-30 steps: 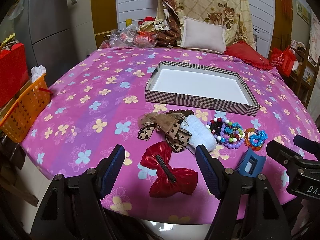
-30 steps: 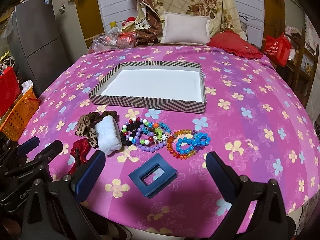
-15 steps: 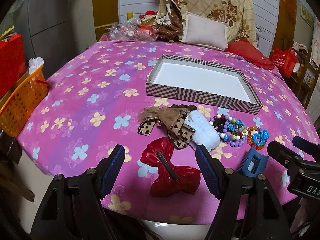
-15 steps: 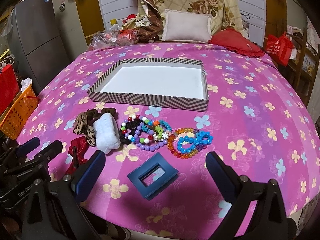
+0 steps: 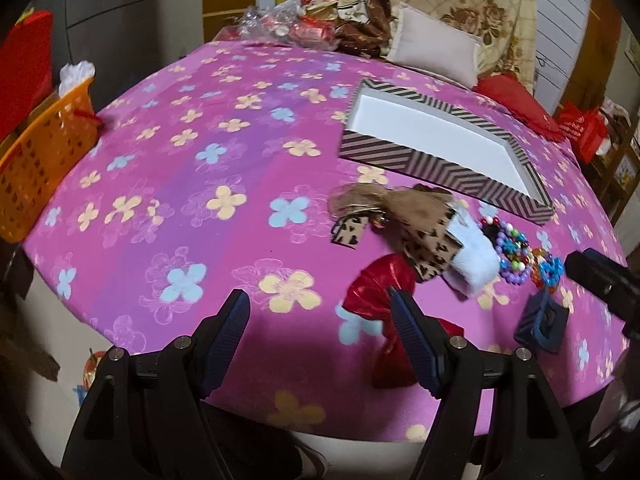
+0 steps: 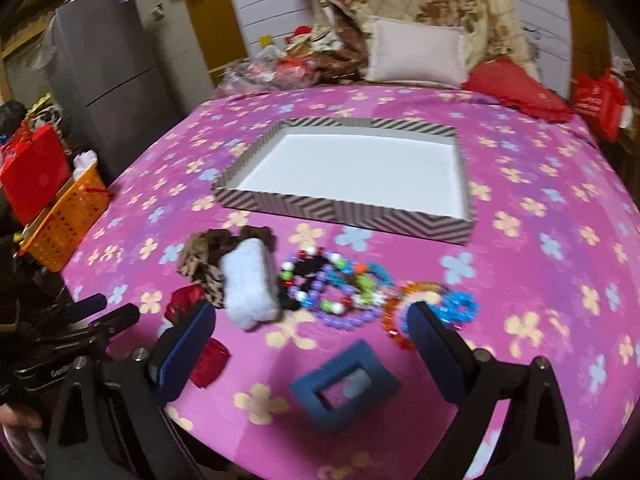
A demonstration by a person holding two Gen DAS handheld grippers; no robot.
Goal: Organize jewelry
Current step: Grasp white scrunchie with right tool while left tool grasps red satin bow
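While hovering over the blue clip [image 6: 345, 385], right gripper [image 6: 312, 334] spread but just narrowing, nothing pinched; left gripper [image 5: 320, 322] spread, maybe brushing red bow [image 5: 376, 292].

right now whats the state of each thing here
striped box: empty
left gripper: open, holding nothing
right gripper: open, just been closing slightly, nothing gripped
blue hair claw: on cloth, below right gripper
red bow: on cloth
bead bracelets: outside box
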